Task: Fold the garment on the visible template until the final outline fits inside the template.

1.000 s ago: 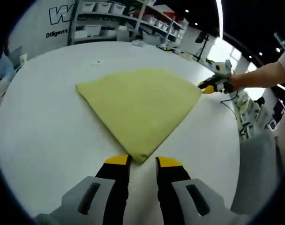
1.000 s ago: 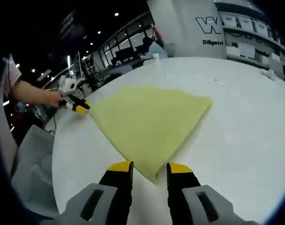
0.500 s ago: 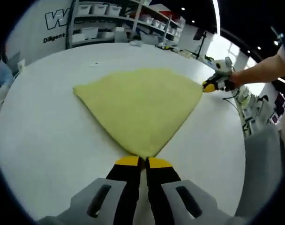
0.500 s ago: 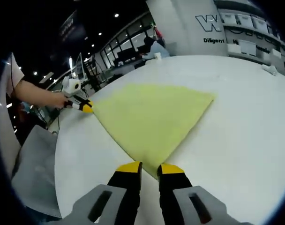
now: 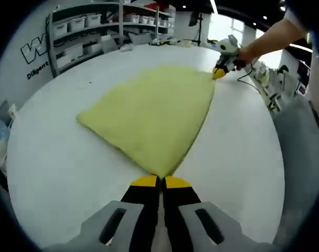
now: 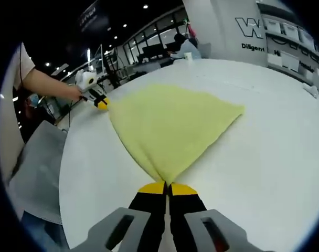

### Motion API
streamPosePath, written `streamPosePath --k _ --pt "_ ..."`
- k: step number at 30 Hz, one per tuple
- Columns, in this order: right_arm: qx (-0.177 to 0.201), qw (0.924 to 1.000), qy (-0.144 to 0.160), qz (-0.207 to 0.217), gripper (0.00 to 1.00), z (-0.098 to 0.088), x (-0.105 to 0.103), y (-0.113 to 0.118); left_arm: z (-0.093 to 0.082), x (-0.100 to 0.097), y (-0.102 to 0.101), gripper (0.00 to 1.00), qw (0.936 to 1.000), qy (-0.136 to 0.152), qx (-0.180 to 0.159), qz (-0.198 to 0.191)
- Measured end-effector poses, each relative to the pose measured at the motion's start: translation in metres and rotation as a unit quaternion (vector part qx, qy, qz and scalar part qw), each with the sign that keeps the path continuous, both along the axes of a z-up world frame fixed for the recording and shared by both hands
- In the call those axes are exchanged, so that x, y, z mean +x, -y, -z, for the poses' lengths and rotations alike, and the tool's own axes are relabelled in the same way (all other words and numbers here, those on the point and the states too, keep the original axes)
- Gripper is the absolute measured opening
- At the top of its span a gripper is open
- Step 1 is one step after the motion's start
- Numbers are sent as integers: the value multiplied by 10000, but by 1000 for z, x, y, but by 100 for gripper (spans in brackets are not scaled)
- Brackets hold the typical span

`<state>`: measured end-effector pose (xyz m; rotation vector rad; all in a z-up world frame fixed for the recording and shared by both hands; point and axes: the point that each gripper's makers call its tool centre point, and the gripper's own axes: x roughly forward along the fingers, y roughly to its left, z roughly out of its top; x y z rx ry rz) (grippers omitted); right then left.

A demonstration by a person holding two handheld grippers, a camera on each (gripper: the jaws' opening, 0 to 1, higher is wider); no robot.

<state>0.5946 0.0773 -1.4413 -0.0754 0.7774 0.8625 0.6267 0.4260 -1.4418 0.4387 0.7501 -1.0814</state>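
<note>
A yellow garment (image 5: 151,113) lies flat on the round white table (image 5: 49,157), folded into a roughly triangular shape. My left gripper (image 5: 160,181) is shut on its near pointed corner. In the same view, at the far right corner of the cloth, the right gripper (image 5: 220,71) sits in a person's hand. In the right gripper view the garment (image 6: 170,126) spreads away from my right gripper (image 6: 167,187), which is shut on its near corner. The left gripper (image 6: 100,103) touches the far left corner there.
Shelves with white bins (image 5: 91,23) stand behind the table. A grey sheet (image 6: 39,168) hangs by the table's edge, also seen as a grey sheet (image 5: 301,142) in the left gripper view. A person's forearm (image 6: 46,84) reaches in. Bare table surrounds the cloth.
Both grippers went from open, straddling a cloth corner, to shut on it. Both views have shifted and tilted with the hands.
</note>
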Motion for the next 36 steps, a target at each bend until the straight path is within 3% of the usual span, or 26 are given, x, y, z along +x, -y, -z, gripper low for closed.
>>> streamPosePath --k 3,7,13,15,16,19,21,23,27,30,32,34,35,36 --pt "25 10000 -50 78 0 -2 -9 3 1 -13 2 1 9998 -127 8 144" --pt "23 9999 -85 69 0 -2 -24 2 1 -24 2 2 9990 -436 -108 14" --pt "-25 9997 -76 233 0 -6 -38 6 3 -42 -11 0 9976 -685 62 -82" --pt "-43 9981 2 614 4 -14 -31 14 -7 -34 -15 0 9976 -503 -51 -463" --pt "72 9977 162 651 10 -22 -28 13 -18 -26 -13 0 9965 -400 -310 -666" --pt "-108 9944 455 952 20 -37 -18 21 -41 -14 0 0 9937 -110 -689 -879" --pt "-9 9939 702 852 15 -49 -15 9 -51 -11 20 1 9928 -31 -846 -842" --pt "-26 9943 824 675 0 -51 -14 -10 -55 -11 51 2 9911 -117 -1092 -756" --pt "199 9948 990 123 0 -44 -9 -82 -37 -22 112 4 9918 -350 -1151 -432" --pt "100 9930 993 -639 0 -26 -17 -143 -22 -32 144 4 9953 -261 -923 -111" --pt "-48 9890 1112 -977 0 -20 -18 -164 -17 -35 159 5 9966 -147 -807 19" --pt "15 9881 1125 -1051 0 -16 -17 -184 -13 -34 165 7 9976 -8 -680 112" --pt "-91 9839 1291 -1233 0 -16 -15 -192 -11 -32 165 7 9980 52 -616 109" --pt "-41 9860 1224 -1130 0 -14 -13 -194 -8 -33 167 8 9978 -38 -657 75"
